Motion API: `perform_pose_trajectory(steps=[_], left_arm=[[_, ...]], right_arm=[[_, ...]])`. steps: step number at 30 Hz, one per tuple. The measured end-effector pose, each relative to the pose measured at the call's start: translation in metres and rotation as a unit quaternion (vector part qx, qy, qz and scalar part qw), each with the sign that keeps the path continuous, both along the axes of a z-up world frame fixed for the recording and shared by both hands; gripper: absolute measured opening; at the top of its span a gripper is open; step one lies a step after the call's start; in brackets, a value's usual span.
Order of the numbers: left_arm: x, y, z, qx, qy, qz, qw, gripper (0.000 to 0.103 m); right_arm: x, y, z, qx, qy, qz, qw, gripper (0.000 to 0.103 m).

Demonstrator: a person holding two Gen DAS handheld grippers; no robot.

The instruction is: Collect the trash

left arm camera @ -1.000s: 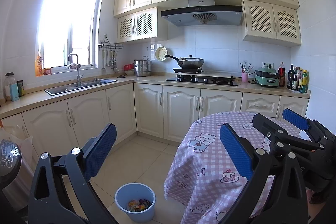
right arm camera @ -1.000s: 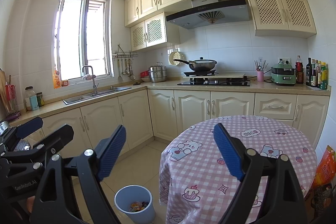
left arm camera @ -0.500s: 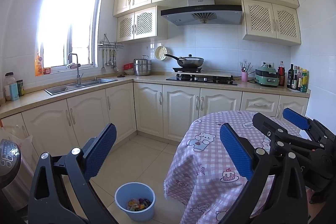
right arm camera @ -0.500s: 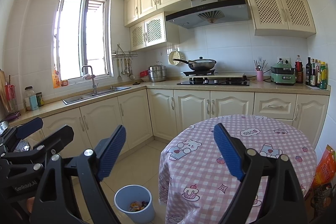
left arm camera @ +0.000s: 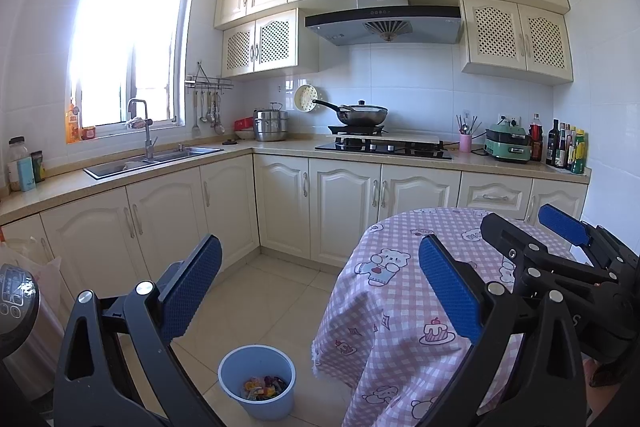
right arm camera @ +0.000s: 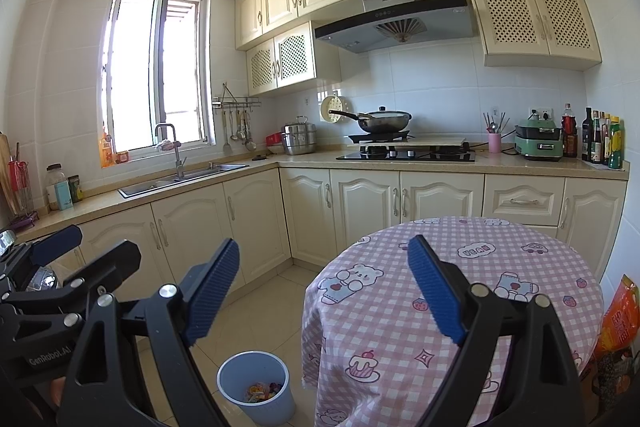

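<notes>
A light blue trash bin (left arm camera: 257,381) stands on the tiled floor left of the round table, with colourful wrappers (left arm camera: 264,387) inside; it also shows in the right wrist view (right arm camera: 254,387). My left gripper (left arm camera: 320,279) is open and empty, held above the floor and the table's left edge. My right gripper (right arm camera: 324,285) is open and empty, held over the table's left edge. Each gripper shows in the other's view: the right one (left arm camera: 560,251) and the left one (right arm camera: 60,267). No loose trash shows on the table.
The round table (right arm camera: 500,267) has a pink checked cloth (left arm camera: 384,311). L-shaped cream cabinets with a sink (left arm camera: 156,159) and a stove (left arm camera: 384,147) run along the back. An orange bag (right arm camera: 618,319) sits at the right. A silver appliance (left arm camera: 16,307) stands at the left.
</notes>
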State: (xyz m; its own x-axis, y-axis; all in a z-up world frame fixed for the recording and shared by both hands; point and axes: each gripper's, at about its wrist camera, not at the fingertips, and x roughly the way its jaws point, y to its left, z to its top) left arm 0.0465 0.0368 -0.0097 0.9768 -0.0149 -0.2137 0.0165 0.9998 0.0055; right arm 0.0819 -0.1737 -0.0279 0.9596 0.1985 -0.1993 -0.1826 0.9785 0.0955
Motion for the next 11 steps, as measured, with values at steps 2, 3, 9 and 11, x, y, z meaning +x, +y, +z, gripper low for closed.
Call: perform_pose_trajectory(steps=[2, 3, 9, 11], left_arm=[[0.001, 0.001, -0.001, 0.0, 0.003, 0.001, 1.0, 0.096], [0.002, 0.001, -0.002, -0.001, 0.004, 0.001, 1.0, 0.096], [0.023, 0.006, -0.01, -0.019, 0.029, 0.004, 0.9994, 0.096], [0.029, 0.005, -0.014, -0.019, 0.038, 0.008, 0.9991, 0.096]], right_arm=[[0.001, 0.001, -0.002, -0.002, 0.002, 0.0, 1.0, 0.085], [0.003, 0.002, -0.003, -0.002, 0.003, 0.001, 1.0, 0.085], [0.022, 0.004, -0.014, -0.004, 0.021, 0.006, 1.0, 0.085], [0.032, 0.001, -0.019, -0.006, 0.031, 0.003, 1.0, 0.085]])
